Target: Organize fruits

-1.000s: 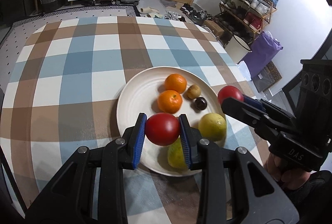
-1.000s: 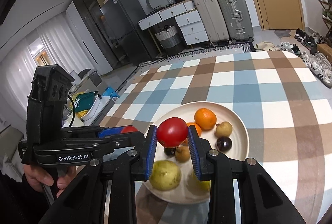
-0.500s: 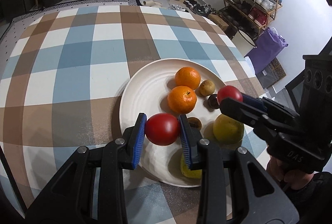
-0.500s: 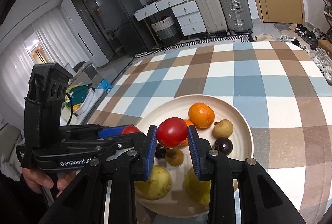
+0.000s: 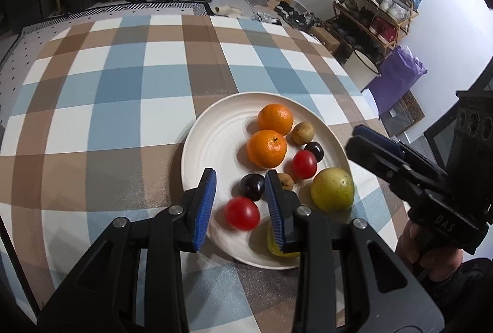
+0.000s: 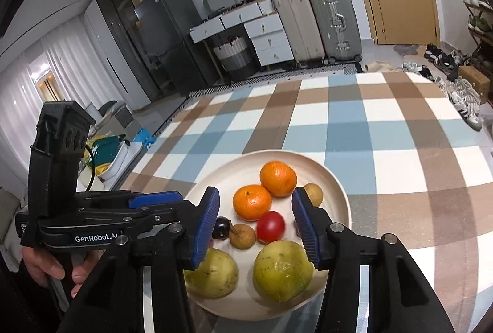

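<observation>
On the plate (image 6: 340, 194), 1 red tomato (image 6: 270, 226) lies between the right gripper (image 6: 255, 220)'s opening pads, untouched; another, blurred, seemingly sits loose between the left gripper (image 5: 240, 200)'s parted pads.

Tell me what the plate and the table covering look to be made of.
Plate: likely glazed ceramic, though hard plastic is possible; cream, with faint concentric ridges and a soft sheen on the rim.
Table covering: probably woven cloth; matte brown, blue and white checks with no glare.
</observation>
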{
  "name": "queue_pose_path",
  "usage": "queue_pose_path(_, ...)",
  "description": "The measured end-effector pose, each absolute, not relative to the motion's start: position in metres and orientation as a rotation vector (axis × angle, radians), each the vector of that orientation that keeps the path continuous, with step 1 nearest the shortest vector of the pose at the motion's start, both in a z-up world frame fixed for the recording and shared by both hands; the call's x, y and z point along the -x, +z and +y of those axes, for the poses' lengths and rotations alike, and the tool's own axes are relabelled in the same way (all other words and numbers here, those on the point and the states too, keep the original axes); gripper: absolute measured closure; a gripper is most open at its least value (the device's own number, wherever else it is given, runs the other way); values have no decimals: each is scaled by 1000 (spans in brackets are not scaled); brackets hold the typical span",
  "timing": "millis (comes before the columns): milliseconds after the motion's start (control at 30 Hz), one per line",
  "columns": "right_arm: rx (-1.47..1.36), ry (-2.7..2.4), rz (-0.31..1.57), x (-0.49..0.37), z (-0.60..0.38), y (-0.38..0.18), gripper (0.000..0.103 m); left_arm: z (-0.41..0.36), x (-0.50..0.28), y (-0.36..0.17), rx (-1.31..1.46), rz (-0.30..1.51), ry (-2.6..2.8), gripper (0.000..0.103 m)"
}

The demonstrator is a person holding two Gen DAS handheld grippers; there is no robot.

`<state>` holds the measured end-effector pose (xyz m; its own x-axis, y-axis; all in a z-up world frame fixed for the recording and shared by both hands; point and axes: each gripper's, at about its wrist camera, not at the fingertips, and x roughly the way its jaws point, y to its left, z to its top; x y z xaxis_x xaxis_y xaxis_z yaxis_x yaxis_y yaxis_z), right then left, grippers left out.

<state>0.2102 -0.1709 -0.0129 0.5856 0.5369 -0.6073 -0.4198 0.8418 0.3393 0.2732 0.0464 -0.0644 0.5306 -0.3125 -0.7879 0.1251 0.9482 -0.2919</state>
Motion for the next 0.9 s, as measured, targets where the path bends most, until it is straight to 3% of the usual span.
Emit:
queue_pose_path(133,-172,536,703,-195,-179,2,51,52,-259,-51,225,931,-247,62)
queue_pose_path(300,-173,512,606,-170,-187,21,31,55,-233,-33,210,835,-212,53)
queue_pose_path(367,-153,507,553,-159,-188,28,23,56,-224,-26,213,790,-195,32)
queue_pose_path(433,-114,492,486,-144,-185,35,15,57,-212,-18,210,733,-169,22)
queue_pose_path(633,-38,478,365,-109,-177,45,2,57,-184,-2,188,654,-119,17)
queue_pose_path(900,-75,462,329,-87,-187,46,1,46,-138,10,91,503,-16,7)
